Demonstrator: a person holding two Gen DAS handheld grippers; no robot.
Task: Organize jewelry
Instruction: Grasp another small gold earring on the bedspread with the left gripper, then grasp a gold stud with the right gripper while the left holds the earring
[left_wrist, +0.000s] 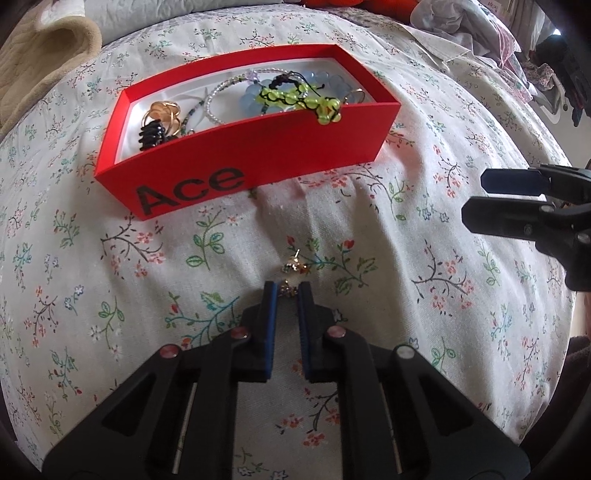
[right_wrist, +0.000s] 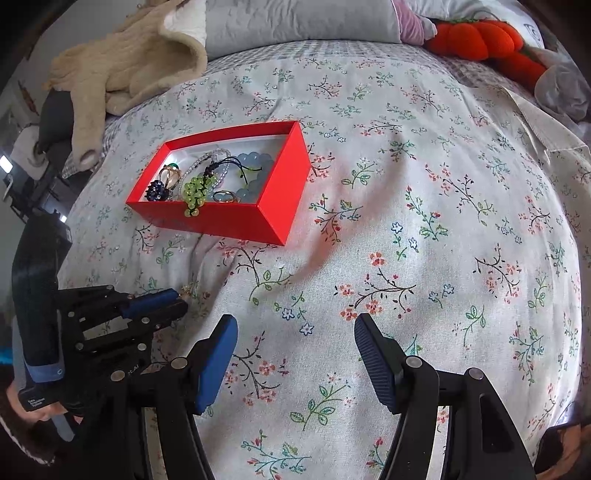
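A red box (left_wrist: 258, 147) marked "Ace" lies on the floral bedspread and holds several bracelets and rings; a green bead bracelet (left_wrist: 295, 98) hangs over its near wall. The box also shows in the right wrist view (right_wrist: 258, 218). A small gold earring (left_wrist: 295, 266) lies on the spread just beyond my left gripper (left_wrist: 287, 290), whose narrowly parted pads have another small gold piece (left_wrist: 287, 291) between their tips. The left gripper also shows in the right wrist view (right_wrist: 177, 301), with the gold jewelry (right_wrist: 187, 290) at its tip. My right gripper (right_wrist: 295, 332) is open and empty, over bare spread.
The floral bedspread (right_wrist: 406, 184) covers the bed. A beige plush blanket (right_wrist: 129, 62), a grey pillow (right_wrist: 295, 18) and an orange plush pumpkin (right_wrist: 480, 37) lie at the far end. Clothes are piled at the far right in the left wrist view (left_wrist: 498, 33).
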